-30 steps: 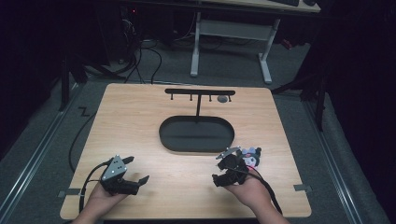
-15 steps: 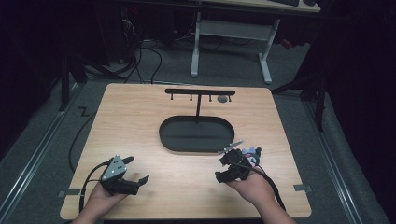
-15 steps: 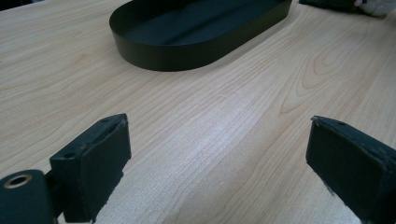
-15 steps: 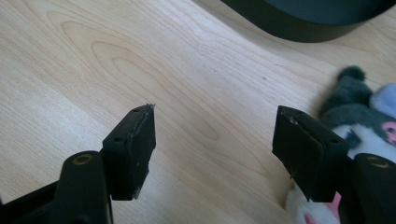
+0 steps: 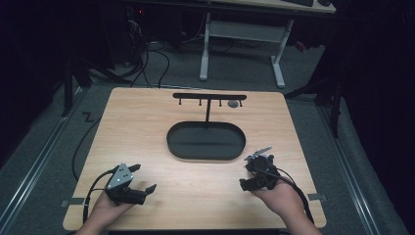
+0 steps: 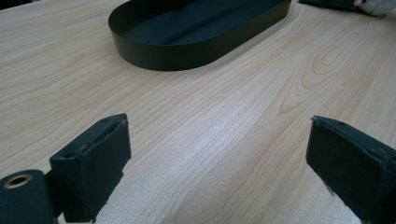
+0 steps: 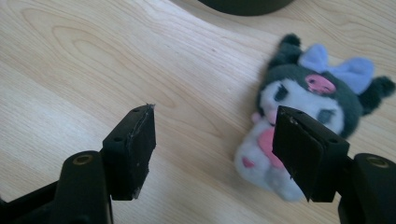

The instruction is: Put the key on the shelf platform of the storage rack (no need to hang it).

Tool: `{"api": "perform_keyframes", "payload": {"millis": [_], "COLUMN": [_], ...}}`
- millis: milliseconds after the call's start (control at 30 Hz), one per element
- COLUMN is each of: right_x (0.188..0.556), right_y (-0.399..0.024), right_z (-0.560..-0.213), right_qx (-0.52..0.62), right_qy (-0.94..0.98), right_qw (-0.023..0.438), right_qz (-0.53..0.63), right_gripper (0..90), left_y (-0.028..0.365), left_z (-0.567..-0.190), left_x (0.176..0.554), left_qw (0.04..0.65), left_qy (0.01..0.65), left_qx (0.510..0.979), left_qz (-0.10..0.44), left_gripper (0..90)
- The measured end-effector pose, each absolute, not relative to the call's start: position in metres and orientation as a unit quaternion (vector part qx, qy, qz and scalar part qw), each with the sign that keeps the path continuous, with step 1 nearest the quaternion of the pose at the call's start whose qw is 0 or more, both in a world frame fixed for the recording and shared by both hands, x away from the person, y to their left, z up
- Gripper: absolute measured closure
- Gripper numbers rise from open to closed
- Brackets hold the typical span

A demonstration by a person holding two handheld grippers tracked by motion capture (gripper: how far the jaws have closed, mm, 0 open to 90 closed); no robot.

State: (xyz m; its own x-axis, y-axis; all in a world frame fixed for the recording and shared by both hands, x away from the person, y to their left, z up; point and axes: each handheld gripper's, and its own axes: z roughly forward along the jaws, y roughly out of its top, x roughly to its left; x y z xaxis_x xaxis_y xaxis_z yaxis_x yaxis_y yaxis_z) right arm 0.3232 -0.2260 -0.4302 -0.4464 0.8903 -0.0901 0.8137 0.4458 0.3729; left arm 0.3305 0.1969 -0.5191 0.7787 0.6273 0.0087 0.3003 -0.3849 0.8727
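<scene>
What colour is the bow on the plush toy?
Light blue bow; the right gripper view shows it best.

We see a light wooden table (image 6: 243, 140) with smooth, faintly sheened grain, a matt black oval tray (image 6: 187, 51) on it, a fuzzy cloth plush toy (image 7: 303, 121) near the tray, matt black rubbery pads (image 7: 135, 144) with rough edges.
</scene>
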Motion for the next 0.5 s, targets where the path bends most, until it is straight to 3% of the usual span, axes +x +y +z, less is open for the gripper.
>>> {"api": "perform_keyframes", "payload": {"millis": [500], "right_x": [0.319], "right_y": [-0.259], "right_z": [-0.433], "right_qx": [0.548], "right_qy": [0.813], "right_qw": [0.151], "right_qz": [0.126], "right_gripper": [25.4], "left_y": [0.197], "left_z": [-0.519], "left_x": [0.331], "left_qw": [0.475], "left_qy": [0.285], "left_qx": [0.815], "left_qz": [0.171], "left_gripper": [7.4]}}
